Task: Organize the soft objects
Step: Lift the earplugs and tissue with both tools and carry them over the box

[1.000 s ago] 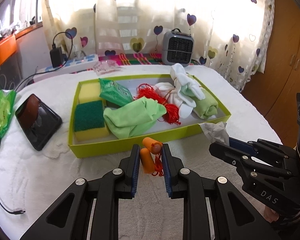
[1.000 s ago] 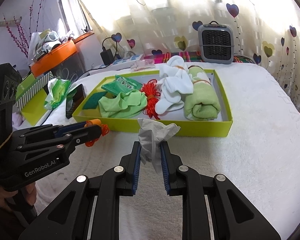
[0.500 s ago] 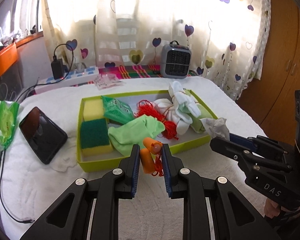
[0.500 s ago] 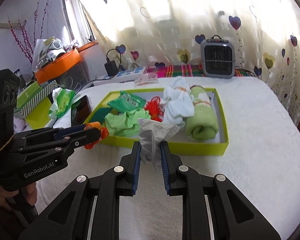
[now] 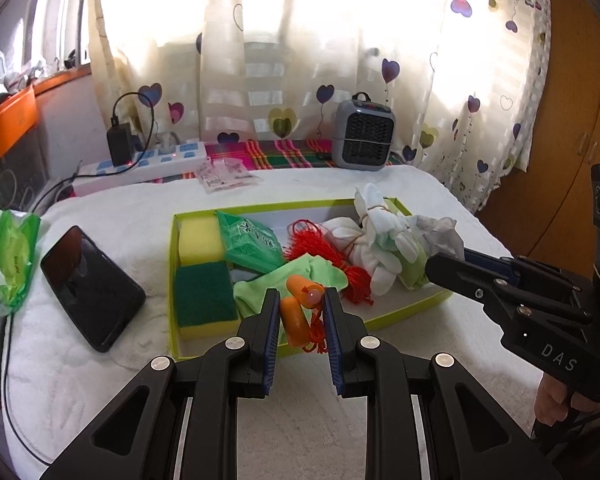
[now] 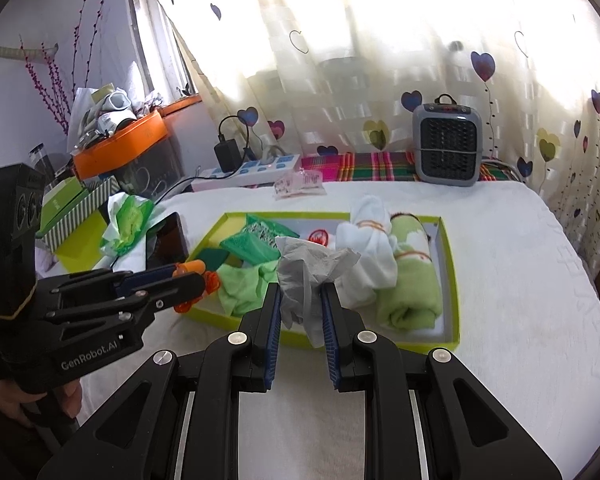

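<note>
While hanging above the near edge of the lime-green shallow cardboard tray [image 5: 416,312], the left gripper [image 5: 302,312] is clamping orange foam earplugs with red cord [image 5: 296,316]; yellow and green sponges [image 5: 204,296] are lying inside the tray. Right view: the right gripper [image 6: 300,312] is pinching a crumpled grey-white tissue [image 6: 308,272] over the tray's [image 6: 452,280] front wall, near a rolled light-green towel [image 6: 412,280].

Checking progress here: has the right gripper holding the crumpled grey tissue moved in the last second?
Yes. The right gripper rose: the lime-green cardboard tray now looks smaller and lower.
</note>
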### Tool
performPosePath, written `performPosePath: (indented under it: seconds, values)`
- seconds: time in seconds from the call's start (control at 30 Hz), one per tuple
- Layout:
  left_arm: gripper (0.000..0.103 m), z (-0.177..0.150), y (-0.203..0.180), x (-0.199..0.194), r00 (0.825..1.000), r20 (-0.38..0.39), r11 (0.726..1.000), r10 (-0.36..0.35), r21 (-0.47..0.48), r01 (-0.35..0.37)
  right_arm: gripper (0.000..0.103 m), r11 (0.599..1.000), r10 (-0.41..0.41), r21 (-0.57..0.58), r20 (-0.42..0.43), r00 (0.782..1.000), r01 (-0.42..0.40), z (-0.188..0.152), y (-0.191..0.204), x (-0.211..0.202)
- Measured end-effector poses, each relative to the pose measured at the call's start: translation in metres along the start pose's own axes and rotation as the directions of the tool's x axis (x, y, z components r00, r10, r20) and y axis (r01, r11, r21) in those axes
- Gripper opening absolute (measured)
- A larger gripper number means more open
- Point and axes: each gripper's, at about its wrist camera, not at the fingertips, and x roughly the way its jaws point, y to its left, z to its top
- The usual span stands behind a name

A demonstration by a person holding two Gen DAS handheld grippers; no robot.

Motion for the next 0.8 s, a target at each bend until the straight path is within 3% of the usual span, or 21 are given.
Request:
performPosePath:
  seconds: [0.33,0.8]
  values:
    - [0.02,0.009,0.004,0.022,1.0,-0.025,1.0,0.002,-0.004,-0.002,0.021,1.0,0.008,-0.001,-0.009,1.0,-0.008,0.024,-0.004,0.026]
    - [0.02,0.01,0.009,0.049,0.998,-0.069,1.0,-0.004,-0.005,0.004,0.021,1.0,0.002,-0.024,-0.088,0.996,-0.004,0.041,-0.002,0.082]
